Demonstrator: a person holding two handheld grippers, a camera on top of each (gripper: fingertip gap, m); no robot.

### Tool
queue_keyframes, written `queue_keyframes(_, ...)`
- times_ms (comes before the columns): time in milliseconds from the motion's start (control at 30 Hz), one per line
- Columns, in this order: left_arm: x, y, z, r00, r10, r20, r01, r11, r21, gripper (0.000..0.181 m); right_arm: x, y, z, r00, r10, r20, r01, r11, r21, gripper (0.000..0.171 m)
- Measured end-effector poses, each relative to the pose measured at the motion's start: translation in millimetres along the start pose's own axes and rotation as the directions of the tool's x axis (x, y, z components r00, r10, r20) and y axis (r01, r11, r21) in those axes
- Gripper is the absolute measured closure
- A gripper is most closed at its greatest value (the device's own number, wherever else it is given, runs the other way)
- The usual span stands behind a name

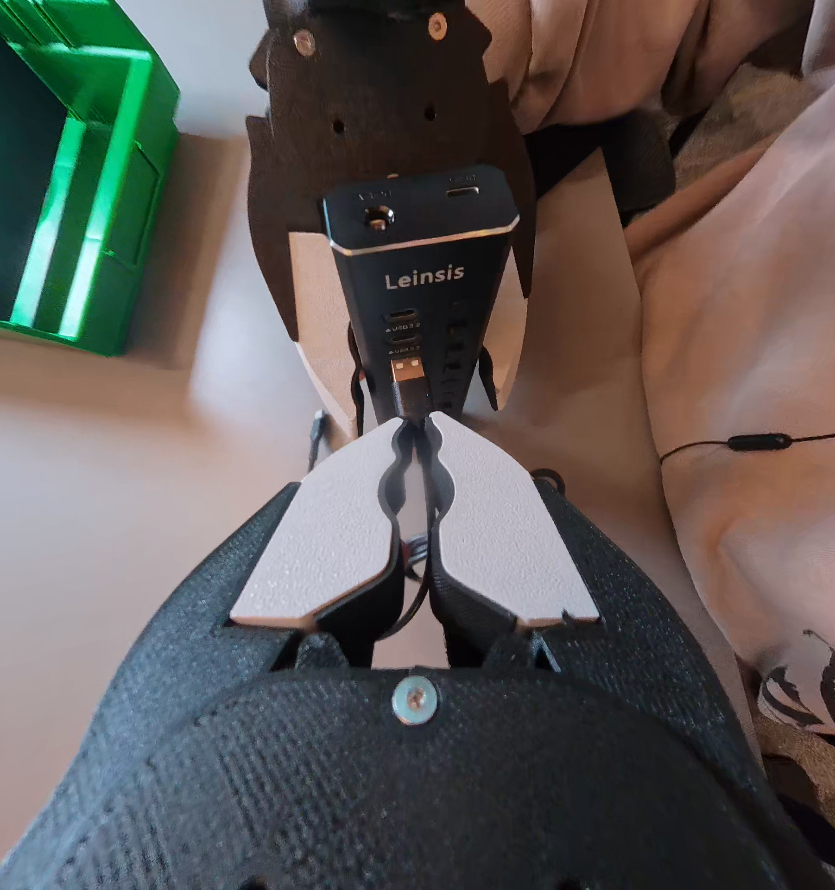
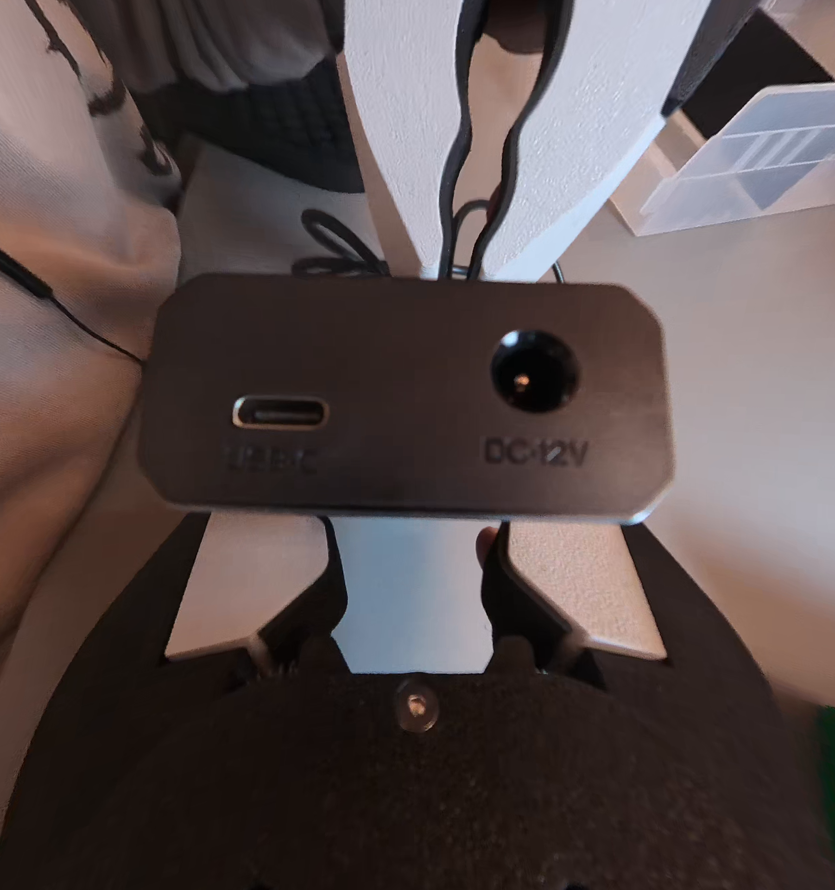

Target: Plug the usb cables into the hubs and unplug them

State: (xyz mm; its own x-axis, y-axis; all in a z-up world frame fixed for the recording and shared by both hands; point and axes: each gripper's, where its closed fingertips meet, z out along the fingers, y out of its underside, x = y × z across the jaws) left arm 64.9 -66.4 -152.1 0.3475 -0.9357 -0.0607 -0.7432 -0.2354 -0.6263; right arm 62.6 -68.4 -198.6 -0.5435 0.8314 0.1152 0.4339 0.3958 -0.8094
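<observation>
While the left gripper [image 1: 414, 424] pinches the USB plug [image 1: 408, 385] against the black hub [image 1: 423, 284] at frame centre, the right gripper [image 1: 396, 308] clamps that hub from above, beside a green box [image 1: 112, 159] upper left.

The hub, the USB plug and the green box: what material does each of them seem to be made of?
The hub looks like dark brushed metal, probably aluminium: fine grain lines on its end face, bright bevelled edges. The USB plug has a shiny metal shell on a black, likely plastic or braided, body, pinched by the left gripper. The green box seems to be glossy moulded plastic, with bright reflections along its rims.
</observation>
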Motion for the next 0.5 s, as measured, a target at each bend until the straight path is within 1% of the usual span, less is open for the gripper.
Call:
queue_keyframes(33,0.3,0.1,0.4,1.000,-0.003,-0.002,0.003,1.000,0.002,0.176,-0.8,0.4,-0.4,1.000,0.009,0.008,-0.009,1.000,-0.007,0.101)
queue_keyframes(167,1.0,-2.8,-1.4,1.000,-0.010,-0.024,0.011,0.999,0.038,0.177,-0.5,1.9,-1.3,1.000,-0.003,-0.010,0.003,0.999,-0.051,0.101)
queue_keyframes(200,5.0,-11.4,-2.5,0.998,-0.016,-0.057,0.021,0.995,0.097,0.178,-2.8,-2.2,-0.2,1.000,0.000,0.000,0.000,0.999,-0.035,0.101)
queue_keyframes(233,12.8,-28.0,-2.4,0.993,-0.020,-0.112,0.041,0.982,0.185,0.179,-7.6,-6.9,4.4,1.000,-0.020,0.020,0.020,0.999,-0.040,0.101)
queue_keyframes(267,20.9,-25.7,1.7,0.989,0.007,-0.144,0.013,0.990,0.137,0.180,-8.8,-5.1,7.2,0.997,-0.073,0.010,0.073,0.995,-0.065,0.102)
queue_keyframes(300,17.5,-22.8,2.3,0.995,0.041,-0.086,-0.032,0.994,0.105,0.180,-3.4,-2.8,7.1,0.999,-0.040,-0.011,0.039,0.996,-0.076,0.104)
queue_keyframes(333,11.5,-22.2,2.1,0.999,0.041,-0.026,-0.038,0.996,0.083,0.181,-0.4,-6.5,4.2,1.000,-0.014,-0.011,0.014,0.999,-0.038,0.102)
queue_keyframes(367,9.4,-22.7,1.8,0.999,0.048,0.000,-0.048,0.996,0.078,0.181,-1.1,-11.4,0.9,1.000,-0.010,0.000,0.010,1.000,-0.010,0.102)
queue_keyframes(433,9.2,-31.4,-7.2,0.998,0.059,0.017,-0.060,0.989,0.138,0.181,-0.9,-23.4,-3.9,1.000,-0.013,-0.006,0.013,0.999,0.043,0.101)
queue_keyframes(500,2.7,-38.5,-22.1,0.994,0.070,0.079,-0.085,0.977,0.193,0.181,-2.7,-32.4,-9.4,1.000,-0.007,0.005,0.006,0.996,0.092,0.101)
